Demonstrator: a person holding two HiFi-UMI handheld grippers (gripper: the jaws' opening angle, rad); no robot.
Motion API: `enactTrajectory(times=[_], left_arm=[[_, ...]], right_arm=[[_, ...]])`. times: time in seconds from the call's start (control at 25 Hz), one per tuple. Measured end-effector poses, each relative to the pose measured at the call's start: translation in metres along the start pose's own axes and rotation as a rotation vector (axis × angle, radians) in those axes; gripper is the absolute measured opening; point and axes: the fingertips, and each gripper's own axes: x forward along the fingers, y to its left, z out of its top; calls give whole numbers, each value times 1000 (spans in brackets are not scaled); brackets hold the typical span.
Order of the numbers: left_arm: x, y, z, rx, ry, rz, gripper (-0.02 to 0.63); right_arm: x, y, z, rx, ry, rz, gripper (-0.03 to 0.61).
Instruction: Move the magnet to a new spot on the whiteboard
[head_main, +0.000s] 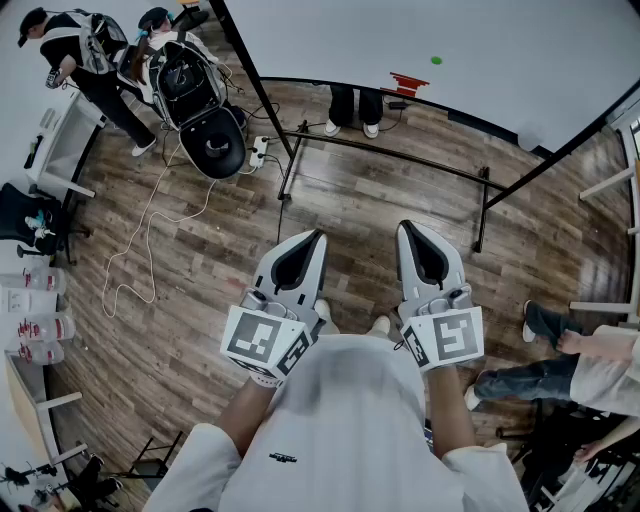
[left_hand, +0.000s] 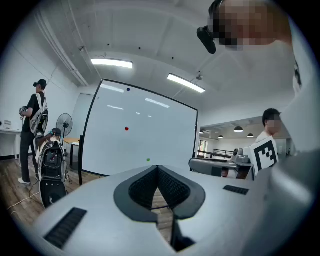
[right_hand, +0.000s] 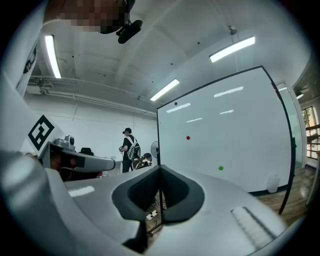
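Far left, a person in black (head_main: 75, 60) was off doing their own thing. A white cable (head_main: 150, 230) snaked over the wood floor (head_main: 200, 330), well clear of the path forward.

Next came the left gripper (head_main: 316, 240), held low in front of the body and aimed roughly level at the board. In the left gripper view its fingers were pressed together with nothing between them. Just beside it, the right gripper (head_main: 408, 232) was the same story: pads meeting in a thin line, empty.

My read is that both were parked close to the body because the whiteboard (head_main: 520, 50) stood well apart from them, across a stretch of floor. There was nothing to reach for yet (no point opening up from that far out).

On the board itself there were three candidates. The dark magnet (left_hand: 128, 89) sat near the top edge and the red magnet (left_hand: 126, 128) was about mid-height below it. The green magnet (head_main: 436, 60) was lowest and a bit to the right. The task didn't say which one, and nothing showed which they were going for. I'd guess the job hadn't really started, since walking up to the board had to come first.

Far right, a seated person (head_main: 590, 370) had their legs stretched out near the operator, off to the side of the route.
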Motion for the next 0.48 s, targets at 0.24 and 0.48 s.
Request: enactTrajectory(times=[0.24,0.48], left_arm=[[10,-7,-2,2,-4,-3,6],[13,-7,-5,-1,2,-4,6]], right_arm=[[-1,-11,-4,-2,6,1,9],[-2,-12,-4,-9,-4,-7,9]])
